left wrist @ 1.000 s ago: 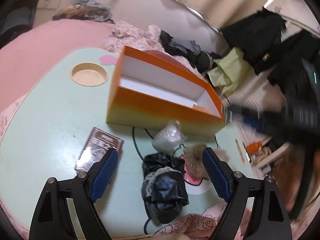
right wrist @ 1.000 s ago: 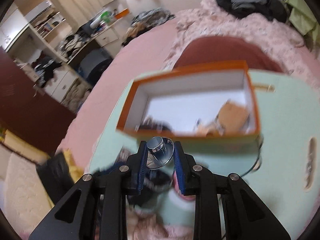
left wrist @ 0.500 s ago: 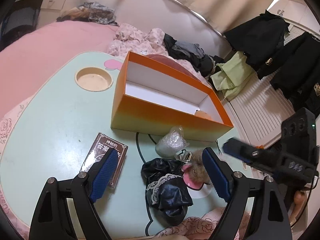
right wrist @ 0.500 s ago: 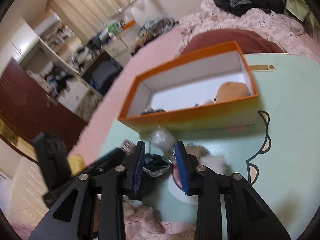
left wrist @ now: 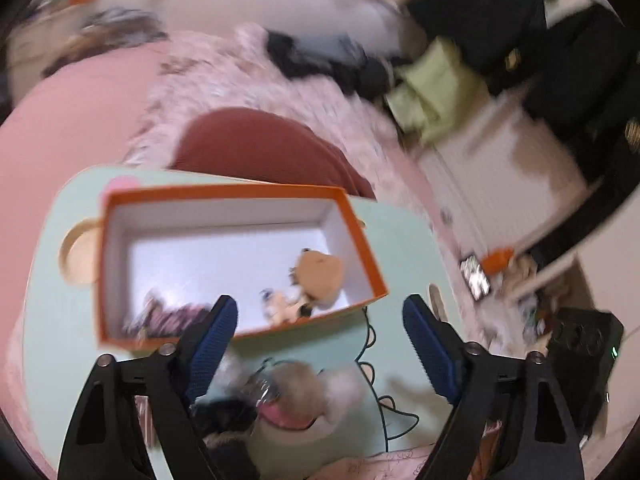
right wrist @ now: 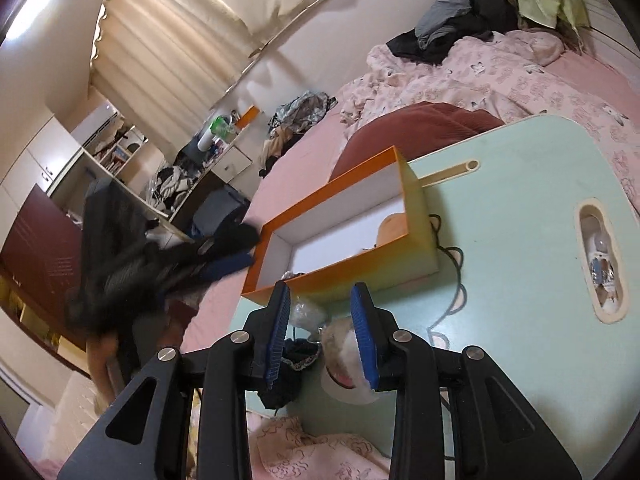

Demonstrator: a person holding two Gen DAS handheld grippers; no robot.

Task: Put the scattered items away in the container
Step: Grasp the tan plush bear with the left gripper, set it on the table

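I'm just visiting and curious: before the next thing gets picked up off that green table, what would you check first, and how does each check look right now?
1. Orange box has room: ok, much white floor bare.
2. Right gripper free: ok, nothing between its narrowly parted pads.
3. Left gripper free: ok, jaws wide and just narrowing slightly, nothing gripped.
4. Items left on the green table: not ok, clear plastic bag, black lacy cloth and fluffy toy remain.
5. Black cable clear of them: cannot tell.

Orange box (right wrist: 340,276), white inside; mint-green table (right wrist: 520,216); blue-padded black tongs (right wrist: 320,312); pink floral blanket (right wrist: 480,80).
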